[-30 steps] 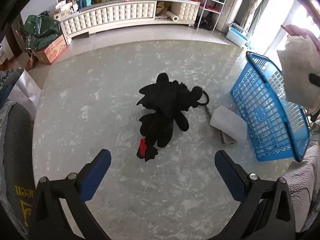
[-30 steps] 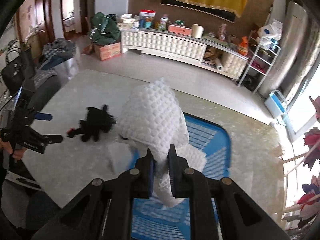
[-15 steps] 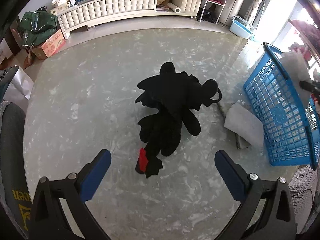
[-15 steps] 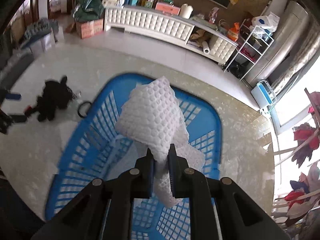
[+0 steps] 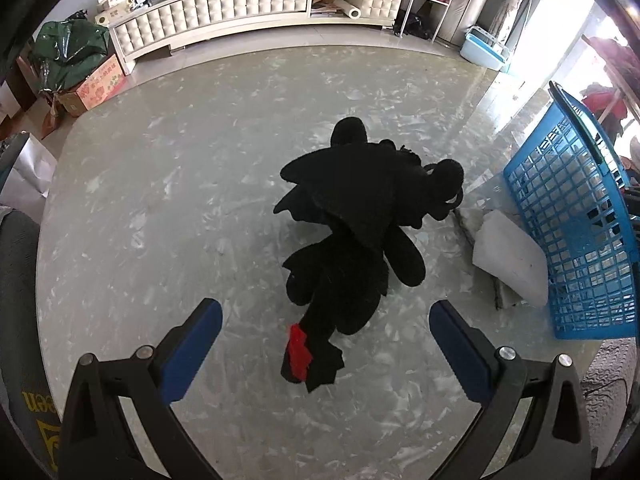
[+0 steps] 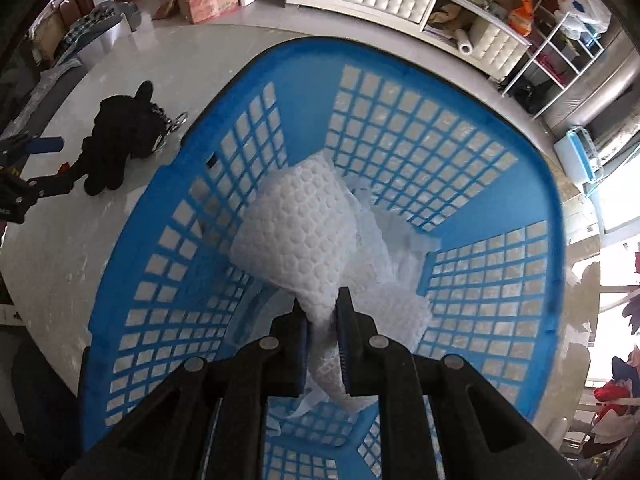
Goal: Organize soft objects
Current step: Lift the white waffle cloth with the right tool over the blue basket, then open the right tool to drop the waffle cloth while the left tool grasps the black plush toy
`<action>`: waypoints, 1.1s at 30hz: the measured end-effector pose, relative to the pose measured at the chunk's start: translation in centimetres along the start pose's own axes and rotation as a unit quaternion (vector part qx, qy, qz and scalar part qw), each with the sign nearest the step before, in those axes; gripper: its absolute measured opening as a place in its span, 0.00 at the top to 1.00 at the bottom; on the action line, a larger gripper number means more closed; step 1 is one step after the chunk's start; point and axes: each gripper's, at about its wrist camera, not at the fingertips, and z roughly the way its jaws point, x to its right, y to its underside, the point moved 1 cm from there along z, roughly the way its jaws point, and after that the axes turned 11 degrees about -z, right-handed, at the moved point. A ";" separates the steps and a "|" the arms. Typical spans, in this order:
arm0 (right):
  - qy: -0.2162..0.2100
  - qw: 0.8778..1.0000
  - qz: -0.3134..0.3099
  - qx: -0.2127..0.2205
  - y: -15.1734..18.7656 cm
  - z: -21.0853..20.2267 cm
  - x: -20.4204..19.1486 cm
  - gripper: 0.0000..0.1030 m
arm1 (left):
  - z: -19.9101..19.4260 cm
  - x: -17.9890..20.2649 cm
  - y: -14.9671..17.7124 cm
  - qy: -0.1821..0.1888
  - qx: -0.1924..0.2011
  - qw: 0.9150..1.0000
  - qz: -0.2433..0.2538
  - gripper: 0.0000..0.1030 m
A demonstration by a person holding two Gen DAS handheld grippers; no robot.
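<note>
A black plush dragon [image 5: 356, 236] with a red tail tip lies on the marble table, just beyond my open left gripper [image 5: 325, 330]. It also shows in the right wrist view [image 6: 120, 144]. A white foam block [image 5: 510, 258] leans against the blue basket [image 5: 580, 216] to the right. My right gripper [image 6: 322, 314] is shut on a white bubble-textured foam sheet [image 6: 298, 236] and holds it down inside the blue basket [image 6: 256, 80], above other white foam pieces [image 6: 400, 304].
The round table's edge [image 5: 44, 208] curves at the left, with a grey chair [image 5: 16, 280] beside it. A white cabinet [image 5: 248, 4] and boxes stand far behind. Clothes hang at the right [image 6: 616, 396].
My right gripper has lowered the white foam sheet from above the table into the basket. My left gripper has moved closer to the black plush, still open.
</note>
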 end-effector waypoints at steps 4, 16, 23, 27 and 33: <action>-0.004 1.000 -0.004 -0.006 0.2 -0.5 -0.4 0.88 | 0.7 0.1 -0.5 0.004 -0.001 1.000 0.019 0.00; -0.036 0.999 -0.006 -0.028 -0.8 0.9 -1.0 0.85 | 3.5 1.3 -3.4 -0.015 0.016 0.997 0.077 0.00; -0.050 0.998 0.002 -0.032 -0.2 1.0 -1.4 0.76 | 5.2 1.4 -4.1 0.004 0.003 0.997 0.075 0.01; -0.051 0.998 0.008 -0.031 0.1 0.9 -0.9 0.58 | 5.8 2.2 -3.9 0.022 -0.002 0.996 0.089 0.22; -0.054 0.998 0.021 -0.024 0.8 -0.3 -0.5 0.40 | 5.5 3.4 -3.0 0.054 -0.017 0.995 0.083 0.52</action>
